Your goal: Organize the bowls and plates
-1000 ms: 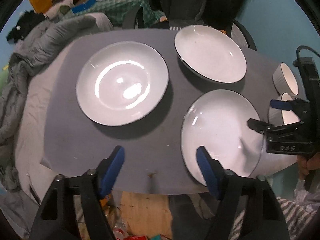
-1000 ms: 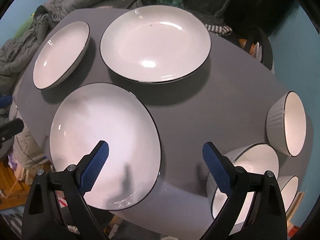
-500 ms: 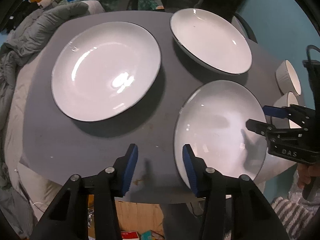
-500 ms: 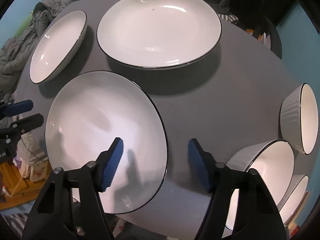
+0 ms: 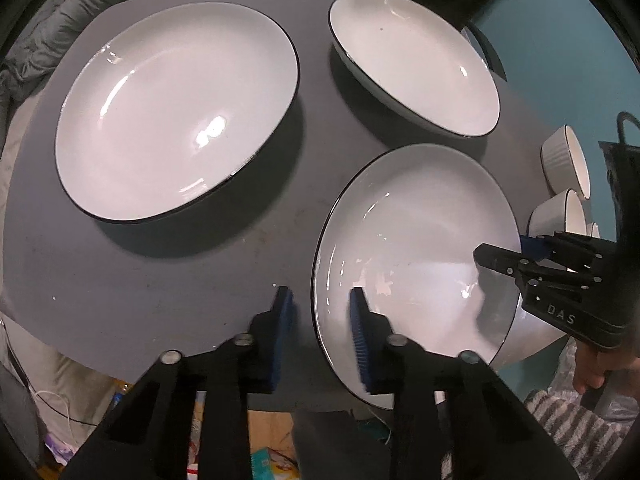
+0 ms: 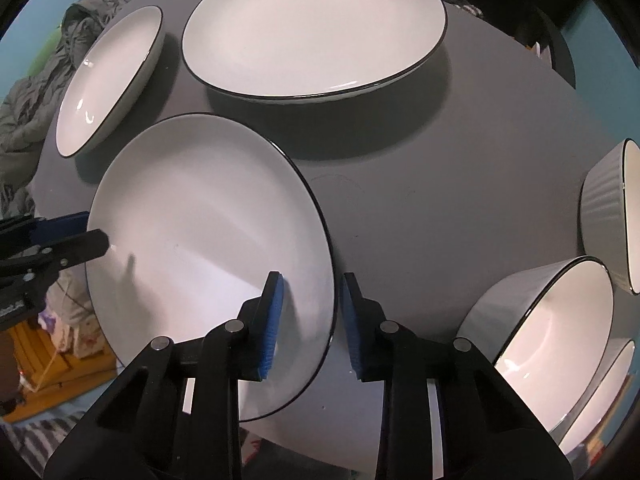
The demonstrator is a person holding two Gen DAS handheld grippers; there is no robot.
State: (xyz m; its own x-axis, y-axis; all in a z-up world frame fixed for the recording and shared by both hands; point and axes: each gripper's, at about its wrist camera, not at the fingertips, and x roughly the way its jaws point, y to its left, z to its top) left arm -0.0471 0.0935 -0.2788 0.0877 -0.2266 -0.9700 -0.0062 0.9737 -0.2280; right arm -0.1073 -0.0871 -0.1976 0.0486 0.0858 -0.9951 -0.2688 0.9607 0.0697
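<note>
Astride near plate (image 5: 416, 240) rim: both tongs (perhaps gripping).

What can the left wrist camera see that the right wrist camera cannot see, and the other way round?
Only the left wrist view shows the left gripper straddling the near plate's left rim, and a hand on the right gripper. Only the right wrist view shows the right gripper astride that plate's right rim close up. Both show three plates, ribbed bowls and the grey table. Both grippers' jaws have just been closing.
</note>
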